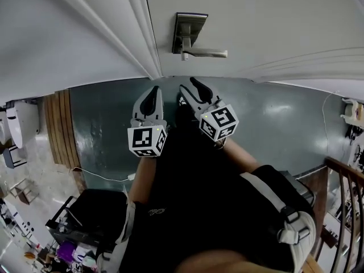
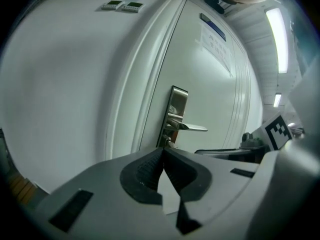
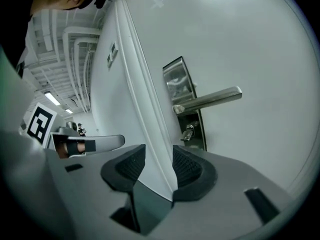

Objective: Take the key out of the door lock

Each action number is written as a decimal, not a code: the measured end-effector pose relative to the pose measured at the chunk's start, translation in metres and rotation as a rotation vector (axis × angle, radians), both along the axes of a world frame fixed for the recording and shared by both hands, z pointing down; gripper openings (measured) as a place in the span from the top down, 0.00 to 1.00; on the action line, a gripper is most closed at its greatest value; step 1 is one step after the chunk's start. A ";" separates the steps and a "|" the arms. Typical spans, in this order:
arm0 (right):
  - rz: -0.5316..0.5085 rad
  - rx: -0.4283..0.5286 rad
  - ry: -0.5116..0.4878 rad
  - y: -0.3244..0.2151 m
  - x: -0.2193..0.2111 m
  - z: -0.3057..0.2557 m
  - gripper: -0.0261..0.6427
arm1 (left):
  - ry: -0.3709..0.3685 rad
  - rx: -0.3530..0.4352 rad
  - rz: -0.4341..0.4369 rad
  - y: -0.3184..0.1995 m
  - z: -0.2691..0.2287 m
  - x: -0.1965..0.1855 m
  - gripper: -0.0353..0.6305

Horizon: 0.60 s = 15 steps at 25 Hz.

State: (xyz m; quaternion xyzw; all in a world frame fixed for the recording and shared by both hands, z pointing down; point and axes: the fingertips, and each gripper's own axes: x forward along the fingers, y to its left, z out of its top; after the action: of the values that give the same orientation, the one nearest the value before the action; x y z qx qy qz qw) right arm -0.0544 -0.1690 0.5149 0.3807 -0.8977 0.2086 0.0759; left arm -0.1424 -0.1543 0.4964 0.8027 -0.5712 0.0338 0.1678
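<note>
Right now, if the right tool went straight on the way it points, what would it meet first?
The right tool, open, would probably meet the door frame first, just left of the lock plate; the key hangs slightly right. Depth unclear.

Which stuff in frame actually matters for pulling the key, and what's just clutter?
Job:
- key, in the lock under the handle
- lock plate
- handle
- door
- right gripper, open, empty
- left gripper, shut, empty

Lying about:
- wall switches
- door notice
- black box
- floor cable
- railing
</note>
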 end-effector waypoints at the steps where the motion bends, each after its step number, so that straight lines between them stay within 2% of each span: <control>1: 0.008 -0.001 -0.001 -0.005 0.004 0.002 0.70 | -0.002 -0.006 0.005 -0.003 0.001 0.003 0.91; 6: 0.044 -0.064 -0.073 -0.027 0.013 0.009 0.69 | -0.010 -0.024 0.015 -0.022 0.007 0.012 0.91; 11: 0.055 -0.080 -0.091 -0.044 0.012 0.011 0.69 | -0.017 -0.036 0.015 -0.035 0.009 0.015 0.91; 15: 0.108 -0.185 -0.233 -0.064 0.015 0.018 0.69 | -0.021 -0.042 0.013 -0.043 0.011 0.015 0.91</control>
State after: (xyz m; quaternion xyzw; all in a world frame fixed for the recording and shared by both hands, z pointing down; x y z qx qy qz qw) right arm -0.0396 -0.2332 0.5330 0.3930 -0.8556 0.3369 -0.0051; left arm -0.1272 -0.1975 0.5077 0.8022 -0.5671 0.0554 0.1782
